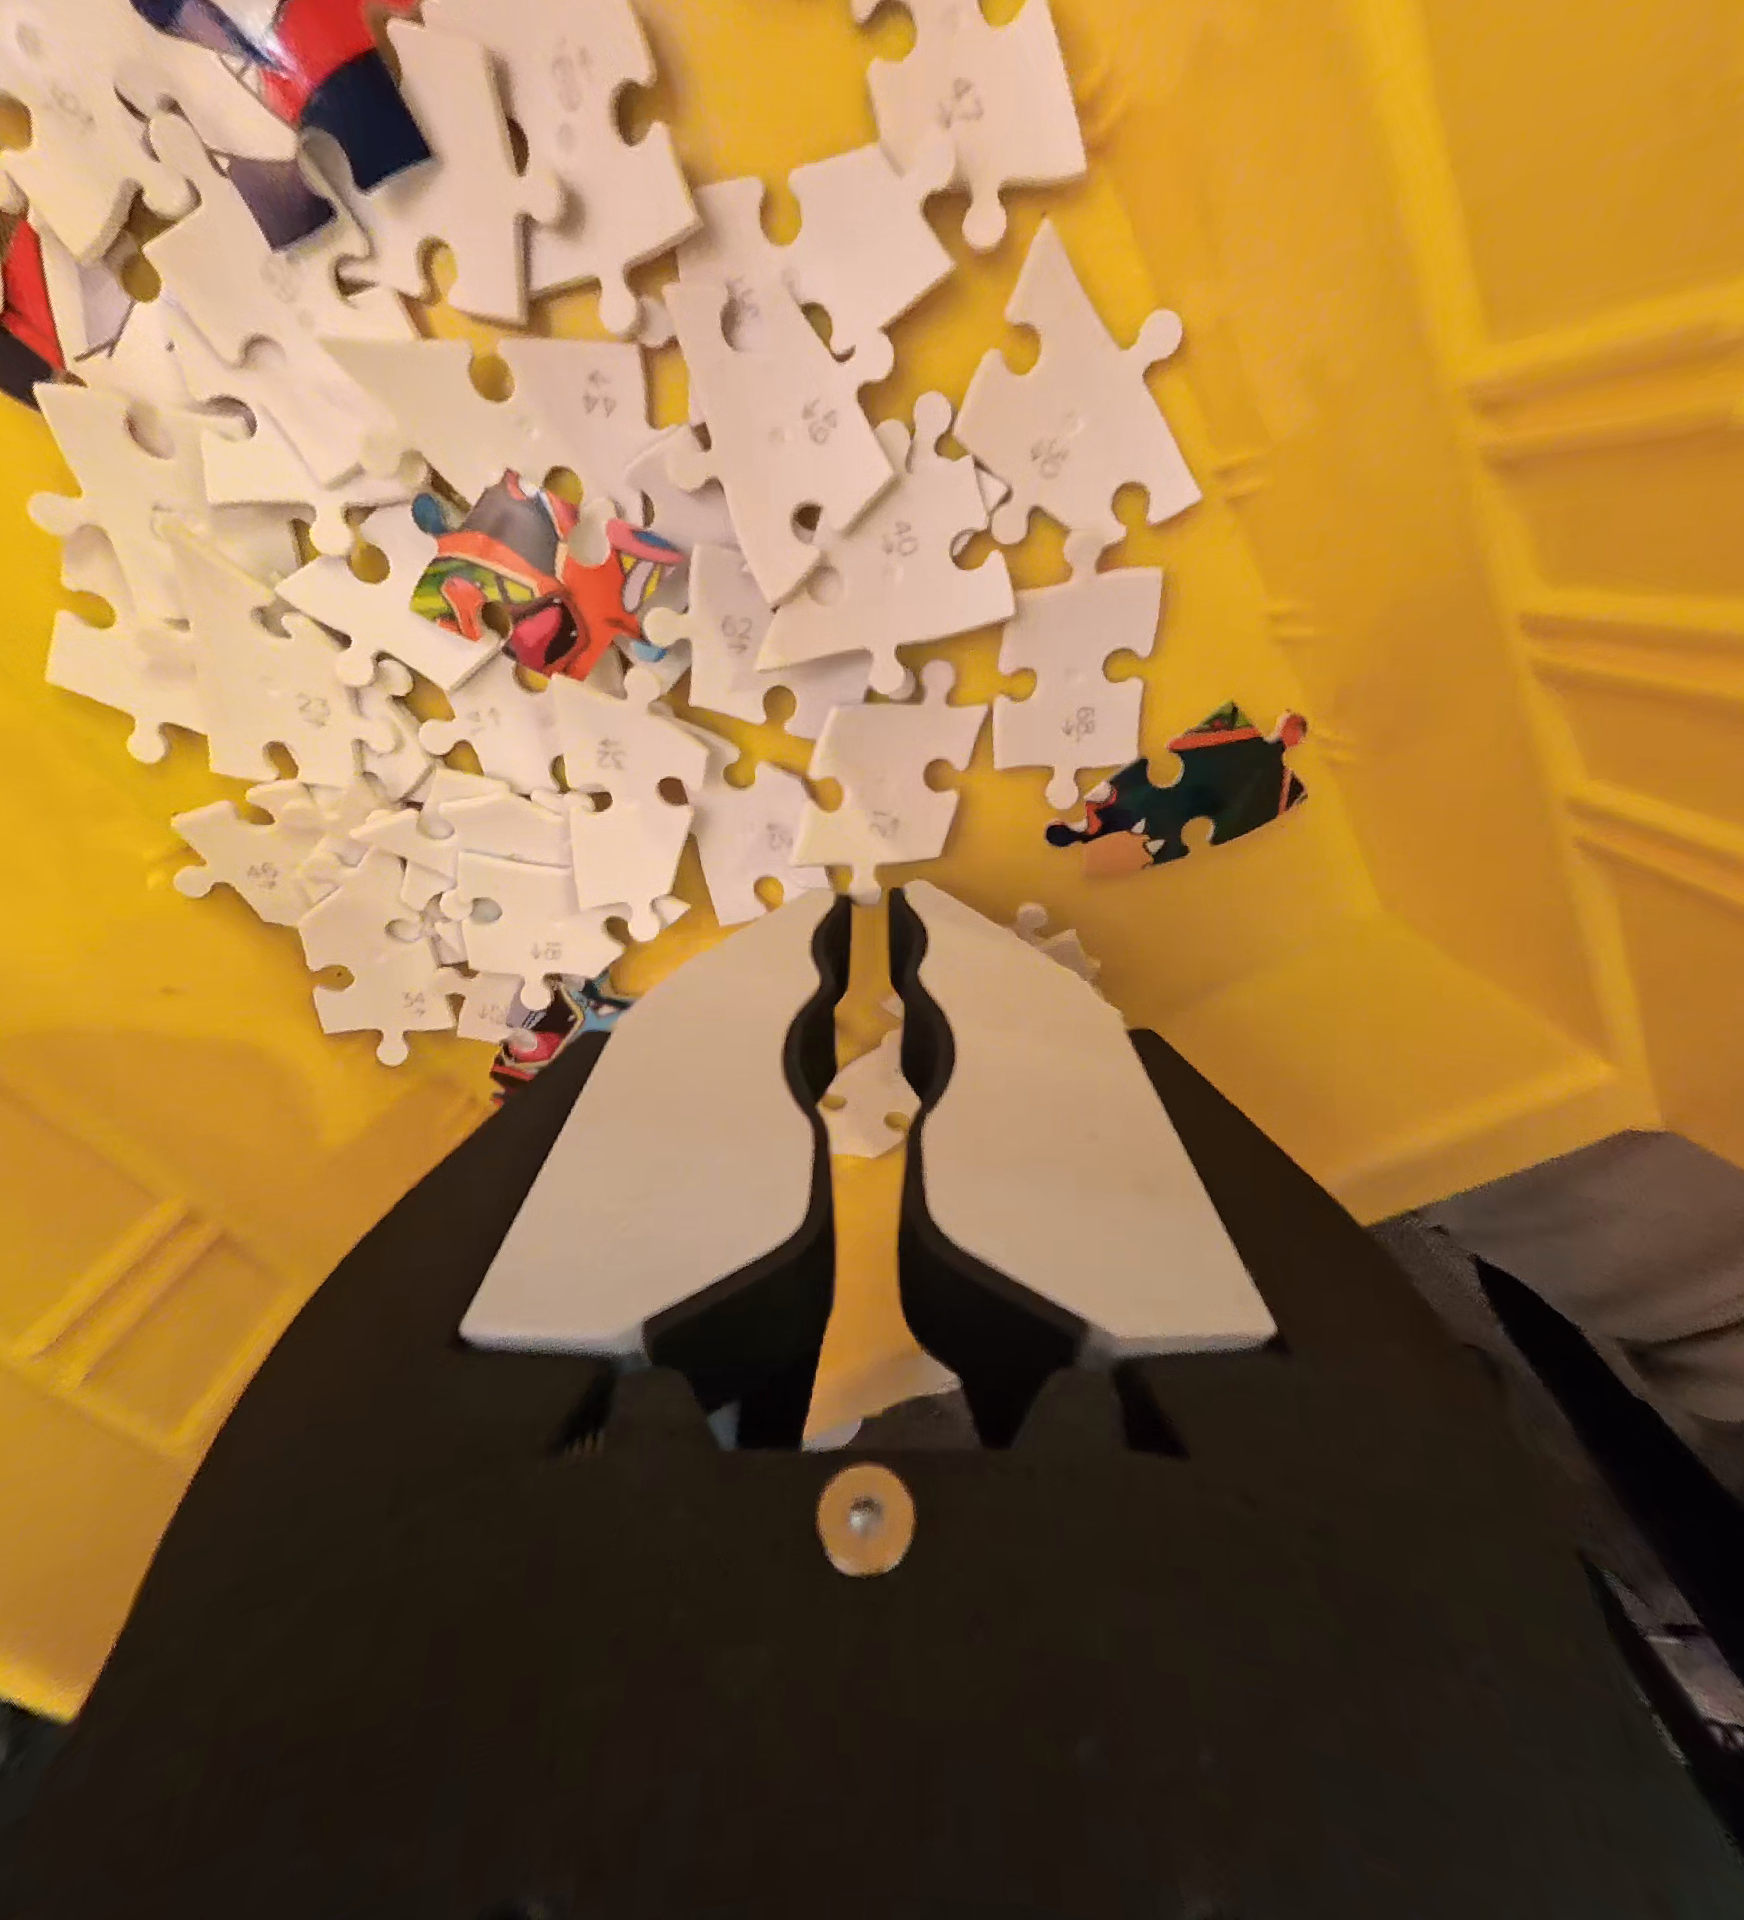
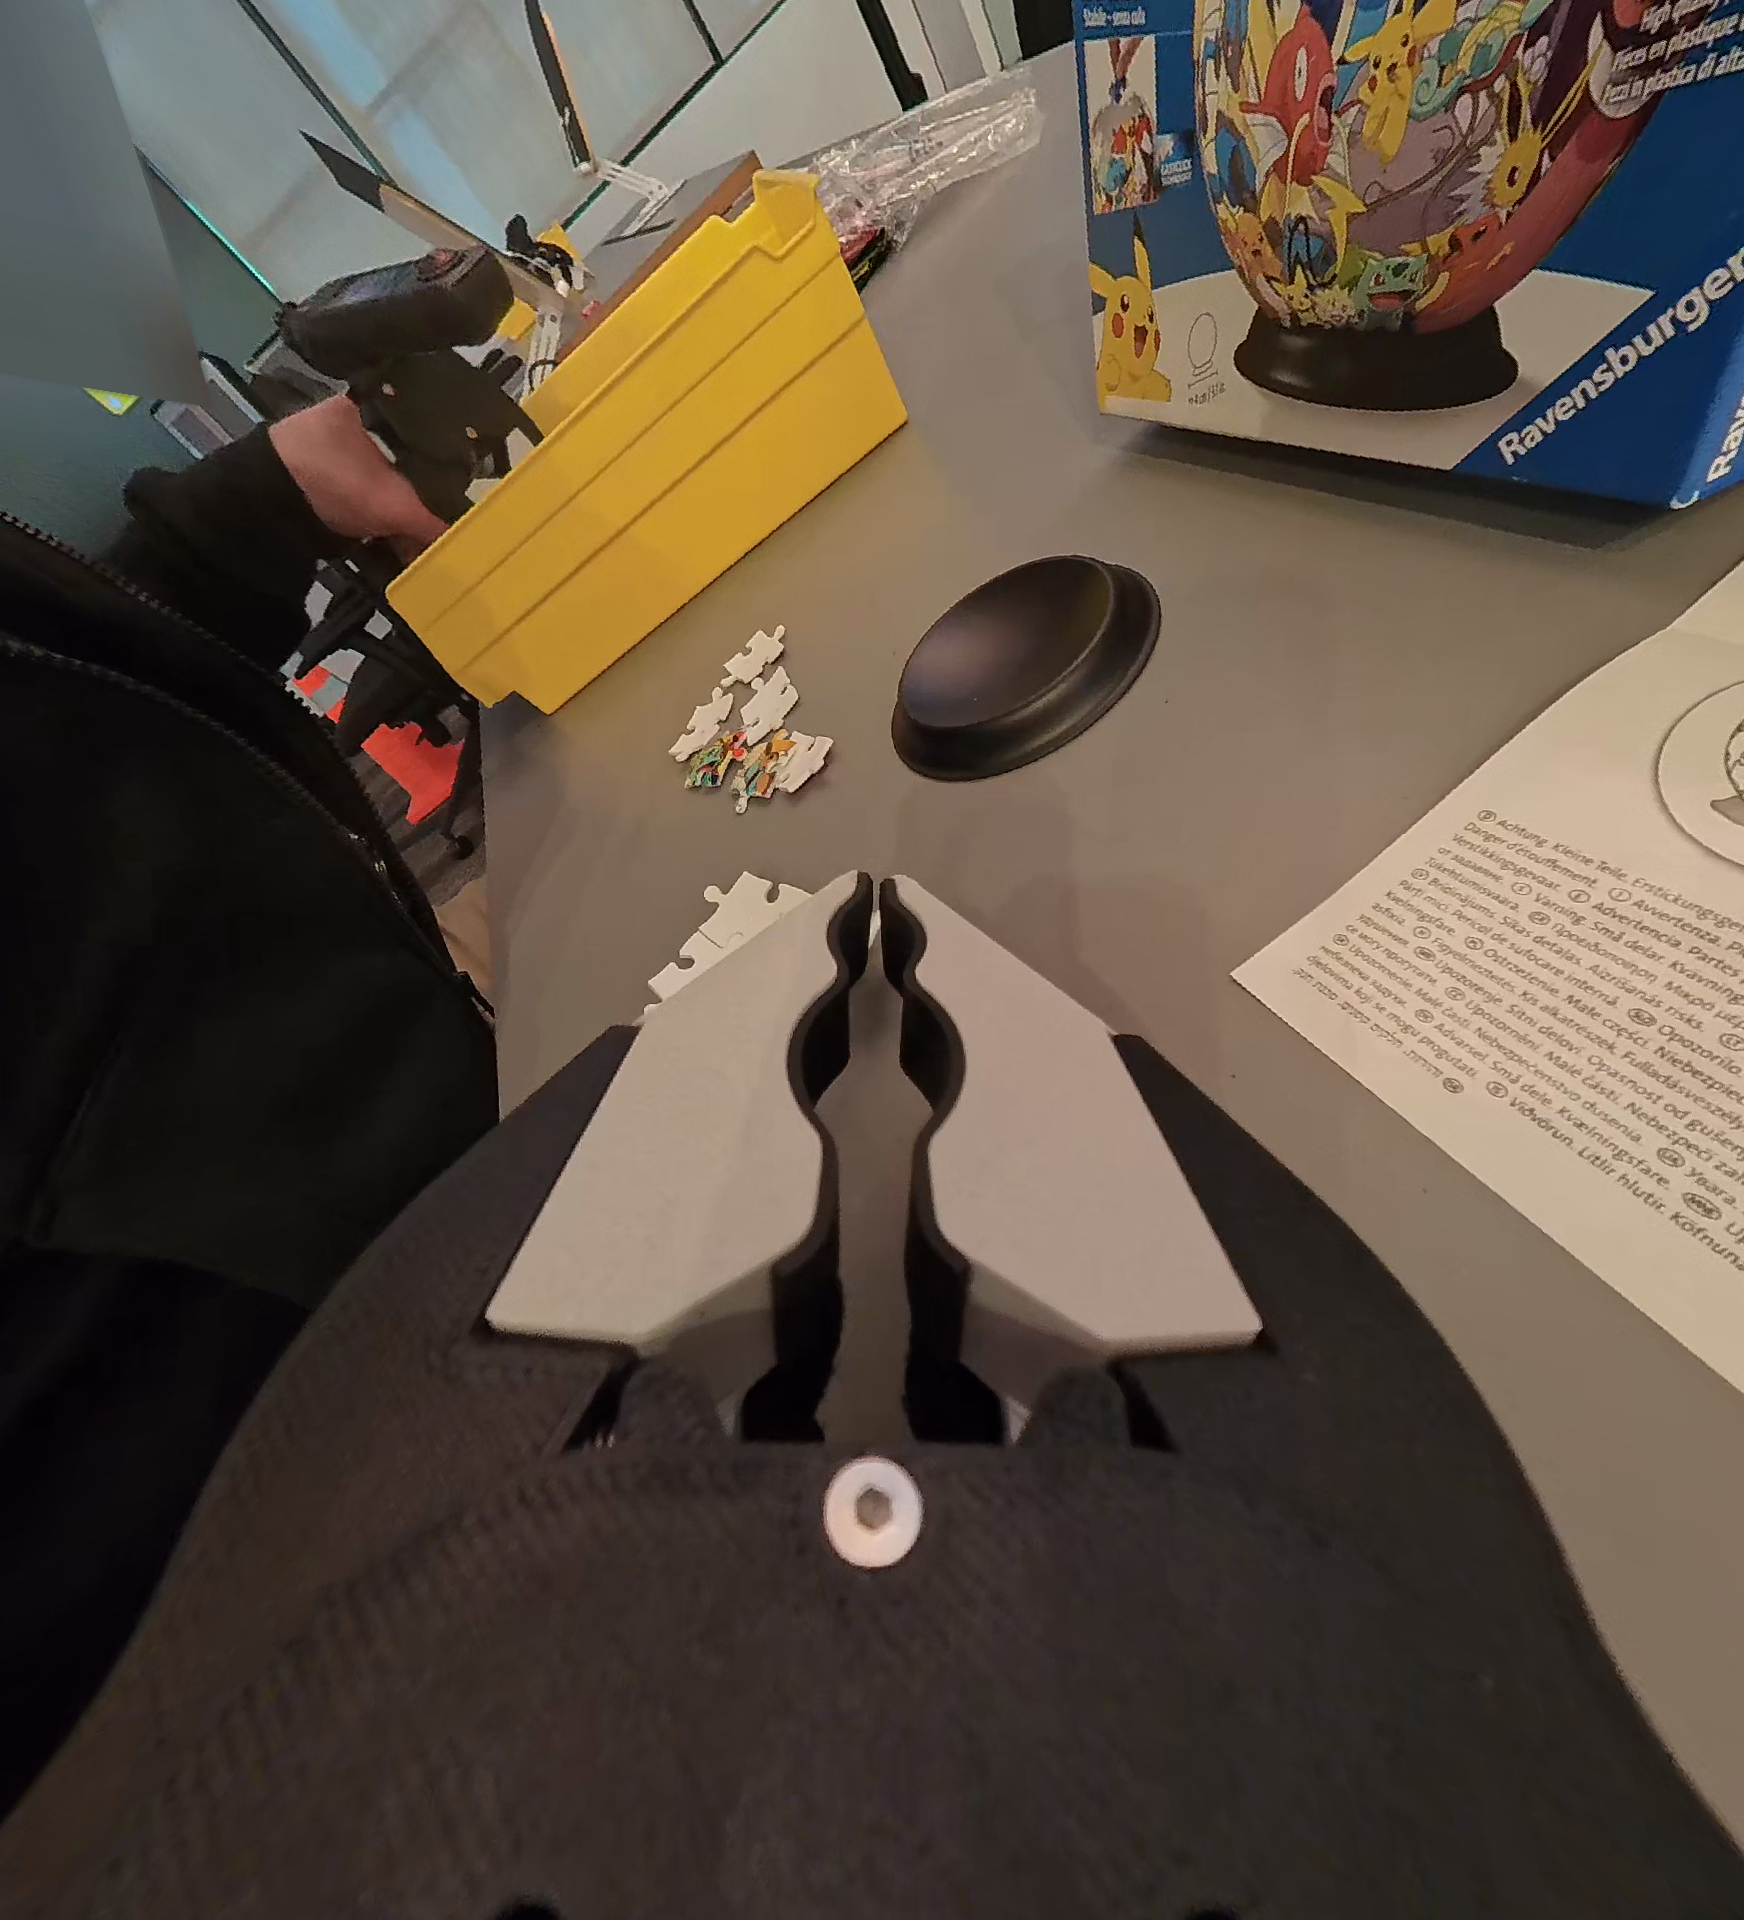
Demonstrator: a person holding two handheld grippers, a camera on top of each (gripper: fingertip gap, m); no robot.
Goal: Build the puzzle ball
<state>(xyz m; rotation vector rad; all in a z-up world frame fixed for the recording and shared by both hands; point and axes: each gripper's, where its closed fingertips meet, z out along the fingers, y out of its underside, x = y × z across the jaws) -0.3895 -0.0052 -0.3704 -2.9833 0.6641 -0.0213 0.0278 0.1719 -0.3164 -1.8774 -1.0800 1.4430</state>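
A: Puzzle pieces (image 1: 577,540) — where?

B: Most lie heaped inside the yellow bin (image 1: 1470,520), nearly all white side up, a few showing colour. One dark printed piece (image 1: 1200,790) lies apart at the right of the heap.

A: Left gripper (image 1: 870,902)?

B: Down in the bin, tips at the near edge of the heap. Jaws nearly together, a narrow slit between them. The knob of a white piece (image 1: 889,800) sits right at the tips; cannot tell whether it is pinched or merely touched.

A: Right gripper (image 2: 875,891)?

B: Over the grey table (image 2: 1107,935), jaws closed to a hairline, nothing between them. A couple of white pieces (image 2: 733,925) lie just left of its tips.

A: Beyond that?

B: A small cluster of pieces (image 2: 754,727), white and coloured mixed, on the table between the bin and a black round stand (image 2: 1024,665). The bin shows from outside in the right wrist view, a hand (image 2: 348,478) holding the left gripper at its near end.

A: Farther out?

B: Blue puzzle box (image 2: 1470,239) at the back right; a printed instruction sheet (image 2: 1595,987) on the right; a clear plastic bag (image 2: 930,140) behind the bin.
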